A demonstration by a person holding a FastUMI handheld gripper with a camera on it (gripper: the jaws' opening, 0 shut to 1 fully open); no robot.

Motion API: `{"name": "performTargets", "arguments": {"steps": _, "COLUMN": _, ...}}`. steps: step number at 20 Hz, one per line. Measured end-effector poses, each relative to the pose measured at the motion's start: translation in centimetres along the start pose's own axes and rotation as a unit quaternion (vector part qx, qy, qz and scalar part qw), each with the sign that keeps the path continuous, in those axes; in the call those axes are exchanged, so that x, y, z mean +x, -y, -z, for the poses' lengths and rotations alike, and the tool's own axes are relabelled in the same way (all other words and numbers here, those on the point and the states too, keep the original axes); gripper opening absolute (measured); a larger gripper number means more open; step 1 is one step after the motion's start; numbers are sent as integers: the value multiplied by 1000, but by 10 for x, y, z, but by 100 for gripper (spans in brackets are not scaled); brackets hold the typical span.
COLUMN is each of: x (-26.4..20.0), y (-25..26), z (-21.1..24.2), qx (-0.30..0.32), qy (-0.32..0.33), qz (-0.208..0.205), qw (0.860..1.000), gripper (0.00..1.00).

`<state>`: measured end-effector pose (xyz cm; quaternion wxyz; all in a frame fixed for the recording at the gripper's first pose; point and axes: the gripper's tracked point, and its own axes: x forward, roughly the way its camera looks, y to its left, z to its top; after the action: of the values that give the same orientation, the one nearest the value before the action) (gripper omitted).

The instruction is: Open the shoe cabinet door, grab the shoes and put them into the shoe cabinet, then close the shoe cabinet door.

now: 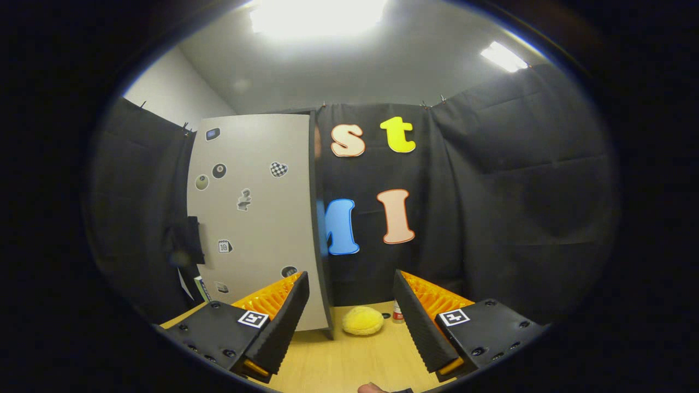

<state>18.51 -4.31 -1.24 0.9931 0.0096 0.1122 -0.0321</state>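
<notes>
The hand-held gripper (pixel 349 322) was wide open and held nothing. The tall pale-grey shoe cabinet door with small stickers (pixel 254 218) stood to the left, its edge just past the left finger. A soft yellow slipper-like shoe (pixel 362 320) lay on the wooden tabletop (pixel 349 365) between the fingers, a little ahead. I think the gripper should go straight down and squeeze gently around the middle.

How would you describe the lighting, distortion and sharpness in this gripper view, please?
In the gripper view, two ceiling lights blow out to white glare; the fisheye lens bows the cabinet door's straight edge into a curve; the open tongs and the yellow object between them on the wooden tabletop look reasonably sharp, while the dark handle on the door is soft and dim.
</notes>
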Motion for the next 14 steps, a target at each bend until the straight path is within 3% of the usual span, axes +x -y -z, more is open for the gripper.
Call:
{"name": "performTargets", "arguments": {"steps": 5, "x": -4, "y": 29, "z": 7, "qx": 7, "qy": -10, "qz": 11, "qw": 1000, "gripper": 97}}
{"name": "performTargets", "arguments": {"steps": 14, "x": 8, "y": 22, "z": 15, "qx": 6, "qy": -19, "qz": -18, "qw": 1000, "gripper": 98}}
